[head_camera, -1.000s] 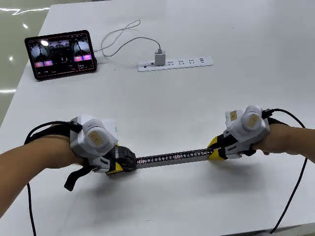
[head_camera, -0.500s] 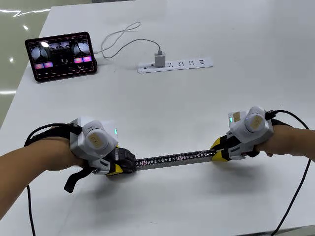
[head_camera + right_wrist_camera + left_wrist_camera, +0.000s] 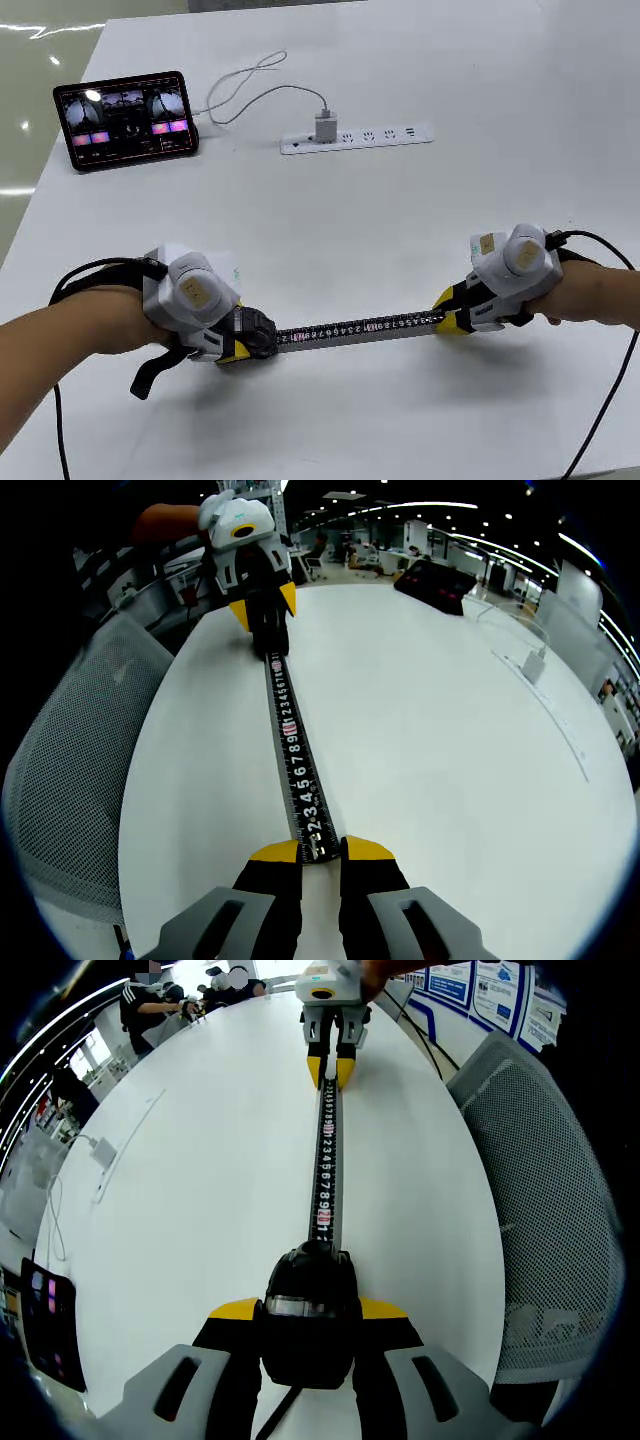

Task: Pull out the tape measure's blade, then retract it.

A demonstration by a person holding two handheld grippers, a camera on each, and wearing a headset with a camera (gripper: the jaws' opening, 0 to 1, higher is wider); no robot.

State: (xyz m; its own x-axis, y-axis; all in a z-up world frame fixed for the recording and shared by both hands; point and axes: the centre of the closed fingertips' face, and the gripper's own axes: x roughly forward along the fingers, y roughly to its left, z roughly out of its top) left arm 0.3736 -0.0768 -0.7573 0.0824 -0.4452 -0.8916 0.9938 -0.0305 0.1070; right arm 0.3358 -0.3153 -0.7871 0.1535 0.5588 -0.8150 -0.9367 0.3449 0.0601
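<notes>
A black tape measure case [image 3: 254, 332] [image 3: 308, 1305] rests on the white table, with my left gripper [image 3: 238, 340] [image 3: 308, 1310] shut on it. Its blade [image 3: 360, 327] [image 3: 326, 1155] [image 3: 296, 765], printed with black and red numbers, runs straight out to the right just above the tabletop. My right gripper [image 3: 447, 312] [image 3: 320, 852] is shut on the blade's end, its yellow-tipped jaws pinching the strip. In the right gripper view the case [image 3: 268, 630] sits at the far end of the blade, held by the left gripper [image 3: 262, 598]. The left gripper view has the right gripper [image 3: 331, 1063] far off.
A tablet [image 3: 126, 118] stands at the table's back left. A white power strip [image 3: 358, 135] with a plugged charger [image 3: 326, 125] and cable lies at the back middle. Grey mesh chairs [image 3: 545, 1200] [image 3: 70, 780] stand beside the table's near edge. Gripper cables trail off both forearms.
My right gripper has drawn the blade's end further right, so more blade is out of the case. The left gripper and case have stayed nearly in place.
</notes>
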